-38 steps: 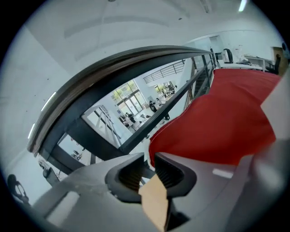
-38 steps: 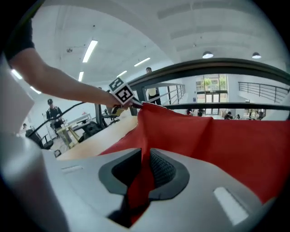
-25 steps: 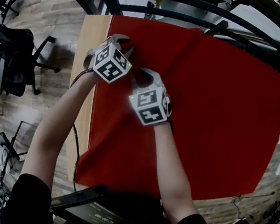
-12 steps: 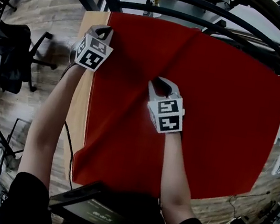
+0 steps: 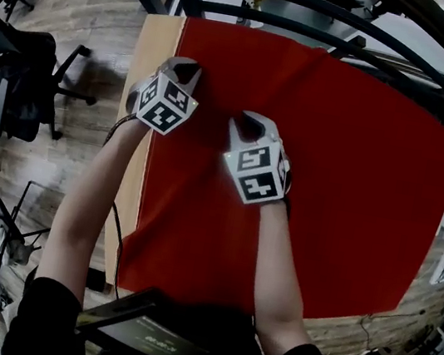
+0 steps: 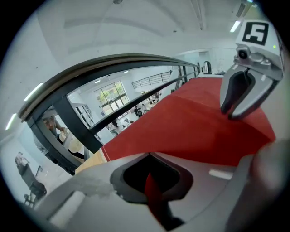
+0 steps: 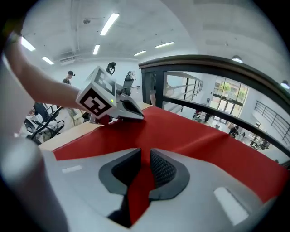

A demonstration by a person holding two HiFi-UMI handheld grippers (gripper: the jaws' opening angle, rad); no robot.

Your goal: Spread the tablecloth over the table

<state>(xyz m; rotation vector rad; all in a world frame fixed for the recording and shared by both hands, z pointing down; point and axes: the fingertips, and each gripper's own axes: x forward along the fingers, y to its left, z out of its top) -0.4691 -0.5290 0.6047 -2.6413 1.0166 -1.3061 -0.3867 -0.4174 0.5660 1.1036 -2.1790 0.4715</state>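
The left gripper [image 5: 187, 70] is back on the red after swinging out over the bare wood half a second ago, and it returns with its jaws clamped tight. Its own view shows a thin pinch of cloth squeezed between the pads, where a second ago those jaws stood apart. The right gripper [image 5: 249, 123] sits just beside it, further in from the edge, and its jaws have just been closing too. A raised fold of red fills the narrow gap between its ribbed pads, which press it from both sides. So both hands now have hold of the tablecloth [image 5: 348, 177], in its far left part, about where they worked a second ago.

The cloth itself lies over nearly all of the table [image 5: 148, 67], its far edge by the dark railing and its near edge close to the person. A strip of wood shows uncovered along the left side, and a crease [image 5: 312, 65] runs in from the far edge toward the grippers. This double pinch reads as the set-up for a tug to the left, to cover that strip and flatten the crease. The spreading looks mostly done, and what remains is trimming. The risk is that too long a pull drags the right edge inward.
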